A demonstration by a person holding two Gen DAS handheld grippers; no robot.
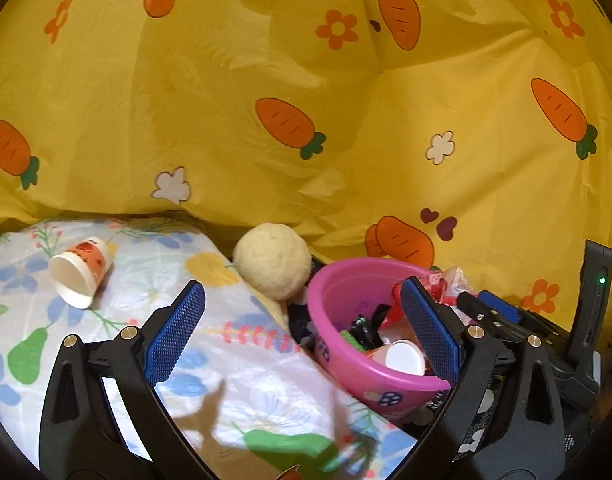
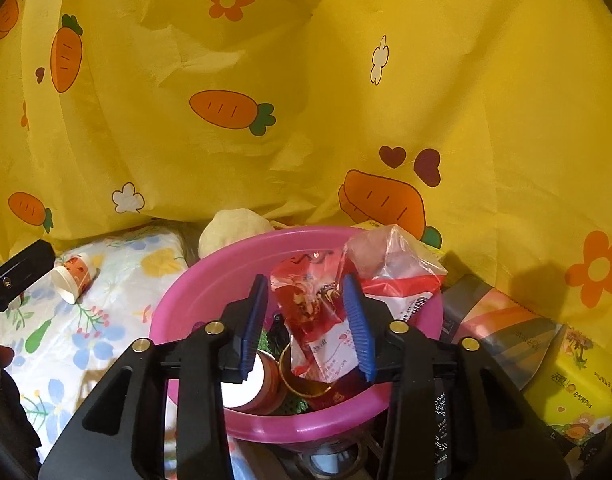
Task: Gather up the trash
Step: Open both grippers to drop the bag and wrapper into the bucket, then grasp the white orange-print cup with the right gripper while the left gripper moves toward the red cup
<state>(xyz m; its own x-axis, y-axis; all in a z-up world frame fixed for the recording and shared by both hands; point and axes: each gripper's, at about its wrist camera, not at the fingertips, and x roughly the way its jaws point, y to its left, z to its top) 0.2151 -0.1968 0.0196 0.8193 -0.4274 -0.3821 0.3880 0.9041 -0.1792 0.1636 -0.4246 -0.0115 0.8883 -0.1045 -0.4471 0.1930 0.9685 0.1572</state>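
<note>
A: Pink basin point(image 2: 210, 280) already holds trash; the right gripper point(image 2: 309, 324) has its jaws spread around a red wrapper point(image 2: 317, 320) over it.

B: Left gripper point(image 1: 302, 340) jaws spread wide, empty. Paper cup point(image 1: 80, 272) lies tipped on the floral sheet point(image 1: 242, 360), near its far left corner.

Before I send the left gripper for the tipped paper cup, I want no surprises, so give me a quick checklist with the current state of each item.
1. Left gripper open and empty: ok.
2. Paper cup in view, lying on its side on the floral sheet, mouth toward the camera: ok.
3. Path to the cup free of objects: ok.
4. Pink basin has room for the cup: ok.
5. Right gripper has released the red snack wrapper: cannot tell; the wrapper stands between open fingers.
6. Cup is empty: ok, nothing visible inside.
</note>
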